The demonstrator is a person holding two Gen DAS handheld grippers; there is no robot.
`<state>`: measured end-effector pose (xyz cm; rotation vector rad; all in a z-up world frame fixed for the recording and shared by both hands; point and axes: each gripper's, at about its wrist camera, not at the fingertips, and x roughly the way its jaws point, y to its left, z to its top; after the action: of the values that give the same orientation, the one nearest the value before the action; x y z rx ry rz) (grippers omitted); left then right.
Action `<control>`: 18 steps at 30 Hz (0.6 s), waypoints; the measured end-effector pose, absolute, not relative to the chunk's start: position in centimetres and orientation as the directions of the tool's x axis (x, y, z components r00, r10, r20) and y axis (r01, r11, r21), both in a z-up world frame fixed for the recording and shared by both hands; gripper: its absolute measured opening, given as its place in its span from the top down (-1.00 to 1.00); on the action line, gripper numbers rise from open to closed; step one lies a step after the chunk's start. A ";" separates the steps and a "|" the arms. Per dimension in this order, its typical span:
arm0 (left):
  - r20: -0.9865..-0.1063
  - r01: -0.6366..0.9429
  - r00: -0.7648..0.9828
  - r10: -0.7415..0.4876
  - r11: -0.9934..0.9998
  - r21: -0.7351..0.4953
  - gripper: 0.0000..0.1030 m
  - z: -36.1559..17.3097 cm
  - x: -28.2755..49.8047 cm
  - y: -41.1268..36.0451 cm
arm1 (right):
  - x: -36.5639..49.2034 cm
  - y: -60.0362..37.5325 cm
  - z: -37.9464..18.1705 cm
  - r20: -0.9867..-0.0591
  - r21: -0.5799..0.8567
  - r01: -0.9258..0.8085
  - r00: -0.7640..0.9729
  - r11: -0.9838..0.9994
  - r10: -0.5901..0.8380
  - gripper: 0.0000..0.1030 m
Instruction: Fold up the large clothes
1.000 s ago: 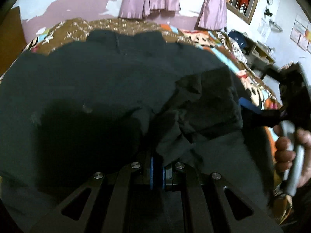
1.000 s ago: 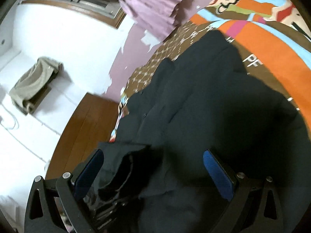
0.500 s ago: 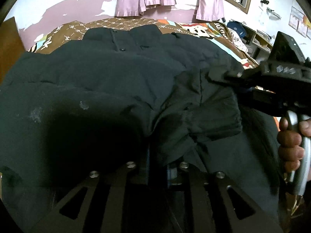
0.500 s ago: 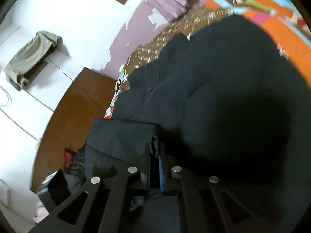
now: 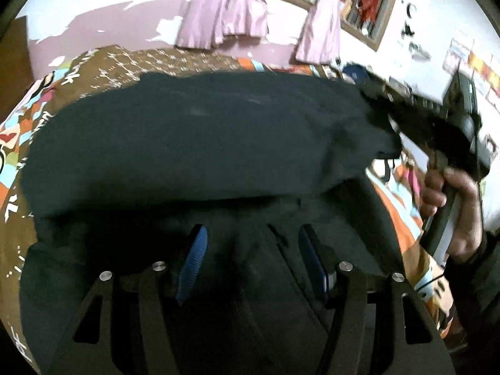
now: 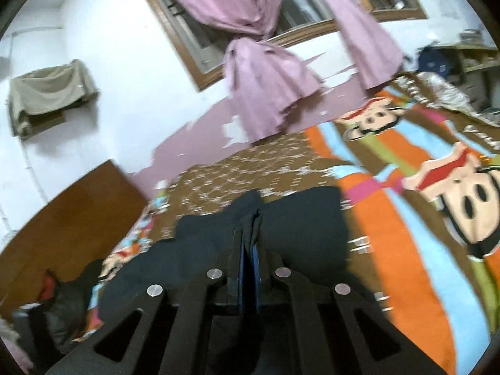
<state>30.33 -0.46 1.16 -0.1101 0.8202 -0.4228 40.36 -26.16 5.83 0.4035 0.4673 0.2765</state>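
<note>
On the bright cartoon-print bed (image 6: 390,225), the dark padded jacket (image 5: 193,143) is lying; right gripper (image 6: 248,250) is clamping its edge, left gripper (image 5: 250,262) has just been releasing, jaws parted. Carrying the fold across evenly seems best.

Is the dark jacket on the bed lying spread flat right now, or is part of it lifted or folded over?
Partly lifted. The right gripper is shut on a fold of the jacket, holding that edge above the bedspread.
</note>
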 end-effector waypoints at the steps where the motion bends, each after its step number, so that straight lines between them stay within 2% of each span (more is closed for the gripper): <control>1: -0.678 0.306 0.614 -0.403 0.914 -0.266 -0.06 1.5 30.5 0.3 | 40.6 -26.5 5.2 -0.391 0.423 -0.150 0.859 0.894 0.329 0.91; 5: -0.658 0.225 0.663 -0.358 0.933 -0.282 -0.22 2.3 31.1 3.6 | 41.6 -28.0 2.0 -0.458 0.407 -0.087 0.842 0.909 0.285 0.91; 8: -0.658 0.155 0.690 -0.302 0.949 -0.273 -0.23 2.8 31.4 6.3 | 42.2 -27.9 0.1 -0.503 0.379 -0.063 0.823 0.923 0.263 0.91; 10: -0.658 0.111 0.700 -0.276 0.953 -0.281 -0.23 2.9 31.3 8.1 | 42.4 -28.0 -0.5 -0.522 0.374 -0.046 0.815 0.926 0.251 0.86; 12: -0.665 0.058 0.705 -0.246 0.955 -0.292 -0.23 2.7 31.4 10.0 | 42.5 -28.1 -0.6 -0.539 0.364 -0.009 0.814 0.931 0.218 0.72; 14: -0.670 0.022 0.707 -0.228 0.953 -0.302 -0.23 2.6 31.5 11.2 | 42.4 -27.8 0.1 -0.538 0.323 0.019 0.826 0.946 0.167 0.47; 16: -0.672 -0.001 0.709 -0.216 0.952 -0.306 -0.23 2.8 31.8 12.0 | 41.8 -27.5 1.2 -0.508 0.287 0.024 0.851 0.958 0.130 -0.17; 18: -0.667 -0.006 0.718 -0.201 0.955 -0.295 -0.23 3.4 32.2 12.3 | 41.3 -26.8 2.0 -0.478 0.269 0.004 0.869 0.963 0.130 -0.38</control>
<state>32.16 12.29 3.36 -0.2872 0.7656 -0.1093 41.34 -26.82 2.05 0.2668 0.5158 0.0665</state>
